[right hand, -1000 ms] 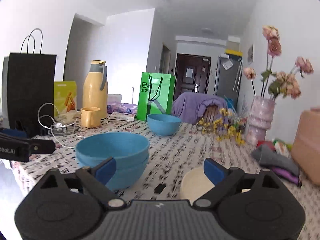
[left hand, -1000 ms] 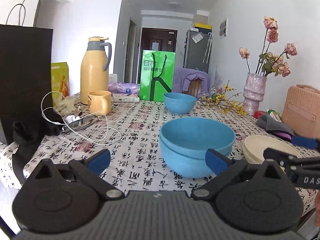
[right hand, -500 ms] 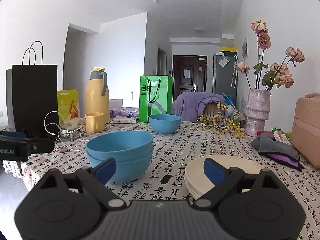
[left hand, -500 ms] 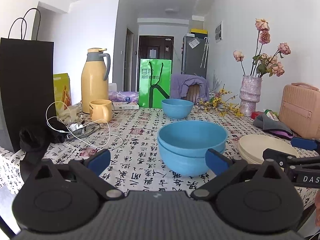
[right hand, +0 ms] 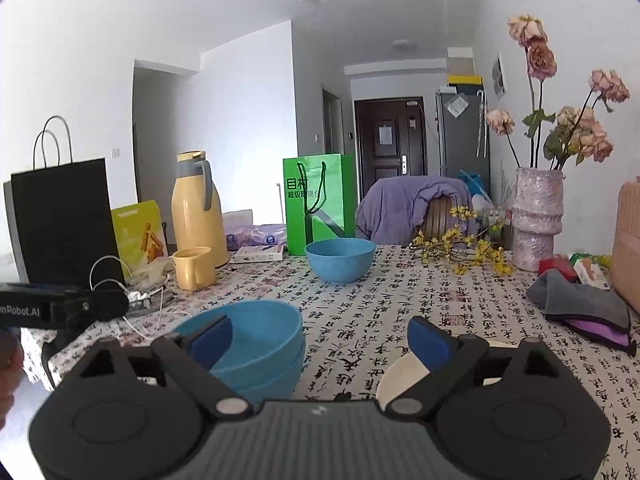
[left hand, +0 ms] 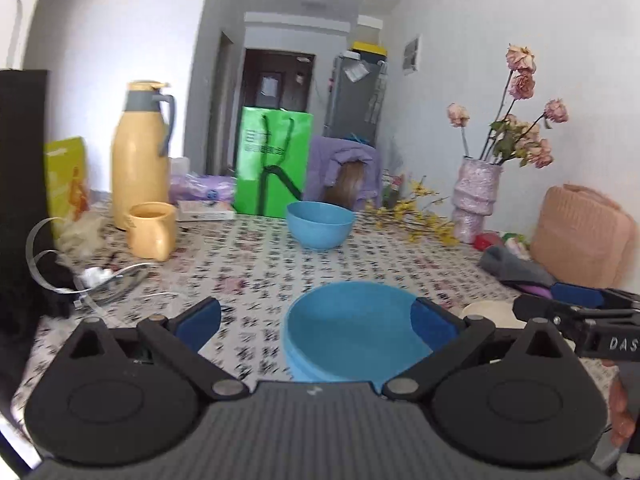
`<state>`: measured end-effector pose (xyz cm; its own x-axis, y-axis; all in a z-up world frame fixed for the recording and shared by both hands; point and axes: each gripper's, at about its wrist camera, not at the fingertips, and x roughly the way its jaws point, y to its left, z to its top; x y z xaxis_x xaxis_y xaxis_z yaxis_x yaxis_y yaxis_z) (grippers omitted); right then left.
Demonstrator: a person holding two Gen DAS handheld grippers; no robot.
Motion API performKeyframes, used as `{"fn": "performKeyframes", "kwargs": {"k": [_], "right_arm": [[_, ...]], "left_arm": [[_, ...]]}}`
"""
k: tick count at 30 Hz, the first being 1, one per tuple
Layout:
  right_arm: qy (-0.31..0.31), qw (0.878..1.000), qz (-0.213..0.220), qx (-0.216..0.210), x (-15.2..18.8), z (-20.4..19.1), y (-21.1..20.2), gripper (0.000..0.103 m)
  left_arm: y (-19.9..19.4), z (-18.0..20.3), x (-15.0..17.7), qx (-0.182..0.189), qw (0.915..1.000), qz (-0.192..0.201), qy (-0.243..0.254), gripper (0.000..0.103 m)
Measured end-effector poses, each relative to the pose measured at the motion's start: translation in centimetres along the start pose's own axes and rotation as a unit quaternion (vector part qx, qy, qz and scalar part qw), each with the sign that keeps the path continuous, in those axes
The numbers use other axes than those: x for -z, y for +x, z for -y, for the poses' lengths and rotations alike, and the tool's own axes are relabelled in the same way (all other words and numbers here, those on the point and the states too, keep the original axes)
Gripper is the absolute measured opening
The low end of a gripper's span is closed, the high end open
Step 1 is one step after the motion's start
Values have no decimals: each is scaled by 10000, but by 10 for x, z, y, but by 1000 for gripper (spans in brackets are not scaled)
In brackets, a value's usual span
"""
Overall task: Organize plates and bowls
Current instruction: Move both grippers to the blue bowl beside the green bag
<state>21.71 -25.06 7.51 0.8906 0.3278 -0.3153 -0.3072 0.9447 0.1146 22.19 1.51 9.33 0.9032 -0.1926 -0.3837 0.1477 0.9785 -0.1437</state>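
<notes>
The left claw [left hand: 316, 318], spread wide and holding nothing, is hovering directly before the stacked round blue plastic bowls [left hand: 354, 330] sitting on the patterned worktop [left hand: 260, 252] (right claw [right hand: 320, 338] likewise wide, offset rightward).

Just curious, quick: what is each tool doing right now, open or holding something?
Left tool: open, holding nothing, over the stacked blue bowls.
Right tool: open, holding nothing, near the cream plates.

— What covers the table [right hand: 400, 304]?
— A patterned cloth. On it: stacked blue bowls [right hand: 256, 344], another blue bowl [right hand: 340, 258], cream plates [right hand: 404, 372], a yellow mug [right hand: 194, 268], flask [right hand: 198, 208] and vase [right hand: 534, 216].
</notes>
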Motion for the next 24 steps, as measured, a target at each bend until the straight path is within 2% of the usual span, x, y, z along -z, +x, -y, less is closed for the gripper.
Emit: {"fn": "performKeyframes", "kwargs": {"k": [4, 7, 12, 14, 16, 18, 21, 23, 24], "right_arm": [[456, 9977, -339, -367, -43, 31, 33, 94], [633, 9950, -635, -452, -79, 55, 66, 94], [971, 9834, -1393, -646, -131, 98, 150, 94], [1058, 9769, -1701, -737, -147, 112, 191, 93], [1209, 9700, -2006, -655, -160, 124, 238, 93], [1243, 9647, -2250, -573, -167, 133, 284, 93], [1035, 9612, -2556, -110, -169, 137, 351, 90], [1067, 9556, -2748, -28, -166, 141, 391, 84], [1140, 9529, -2809, -16, -164, 141, 407, 81]], "left_arm": [[42, -17, -44, 443, 9978, -450, -206, 103], [78, -30, -77, 641, 9950, -685, -335, 103], [164, -54, -126, 995, 9877, -1126, -439, 103], [206, -62, -142, 902, 9857, -1329, -503, 103], [249, -65, -155, 492, 9874, -1441, -430, 101], [293, -72, -165, 543, 9825, -1702, -529, 99], [355, -84, -174, 478, 9745, -2020, -852, 88], [390, -89, -175, 437, 9691, -2184, -1061, 78], [405, -91, -174, 416, 9669, -2246, -1138, 77]]}}
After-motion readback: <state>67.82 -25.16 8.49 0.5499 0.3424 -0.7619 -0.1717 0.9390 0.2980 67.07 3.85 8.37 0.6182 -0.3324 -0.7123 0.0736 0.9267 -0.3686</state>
